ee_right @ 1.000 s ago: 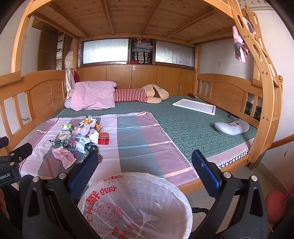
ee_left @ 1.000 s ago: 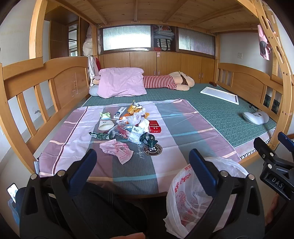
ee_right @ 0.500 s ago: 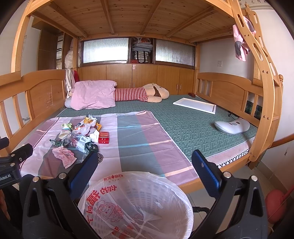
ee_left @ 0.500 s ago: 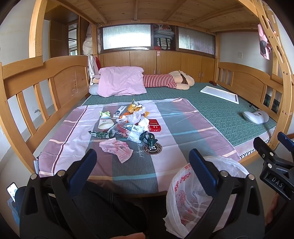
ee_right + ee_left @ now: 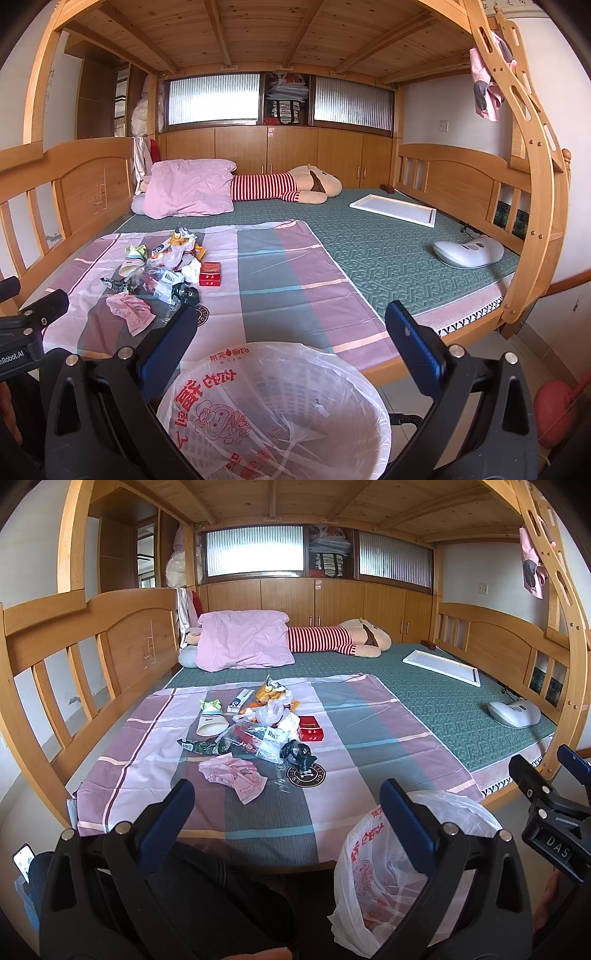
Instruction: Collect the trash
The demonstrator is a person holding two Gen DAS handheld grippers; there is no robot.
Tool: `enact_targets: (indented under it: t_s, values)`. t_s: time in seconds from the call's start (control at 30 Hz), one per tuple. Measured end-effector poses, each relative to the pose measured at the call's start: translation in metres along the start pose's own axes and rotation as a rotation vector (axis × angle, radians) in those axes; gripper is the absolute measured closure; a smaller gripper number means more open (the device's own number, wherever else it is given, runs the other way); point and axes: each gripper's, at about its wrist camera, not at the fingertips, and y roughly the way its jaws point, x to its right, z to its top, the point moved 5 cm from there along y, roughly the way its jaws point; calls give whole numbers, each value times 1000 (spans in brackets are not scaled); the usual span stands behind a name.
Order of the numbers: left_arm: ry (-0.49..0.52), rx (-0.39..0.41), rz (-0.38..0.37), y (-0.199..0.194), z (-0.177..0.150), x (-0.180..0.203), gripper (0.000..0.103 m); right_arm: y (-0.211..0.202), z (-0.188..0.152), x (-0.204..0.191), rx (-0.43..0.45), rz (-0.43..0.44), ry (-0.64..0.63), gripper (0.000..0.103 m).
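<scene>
Left gripper (image 5: 286, 806): fingers spread wide, nothing between them, held off the near edge of the bed (image 5: 443, 709). Right gripper (image 5: 290, 330): fingers likewise released and empty, poised above the bin.

Trash pile (image 5: 258, 727) sits on the striped sheet (image 5: 369, 746), toward the bed's left side, roughly midway between near edge and pillow. Pile includes a crumpled pink wrapper (image 5: 236, 777) nearest the near edge, a red box (image 5: 311, 731) on the pile's right, a white cup (image 5: 210, 725) tipped on its left, clear plastic bags in the middle, a dark crumpled wrapper (image 5: 298, 753) beside a round dark logo on the sheet.

White basket with printed plastic liner (image 5: 275, 410) stands on the floor just off the bed's near edge. Inside looks nearly bare.

Pink pillow (image 5: 242, 640) and striped plush toy (image 5: 340, 638) lie at the far edge.
</scene>
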Motion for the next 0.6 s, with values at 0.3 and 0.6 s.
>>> enact_targets:
  t_s: [0.3,0.6]
  values:
    - [-1,-9,-2,1,0,2,3,0,-1,0,-2,1,0,3]
    - [-2,-11,-2,2,-1,3,3,0,-1,0,-4,1,2,3]
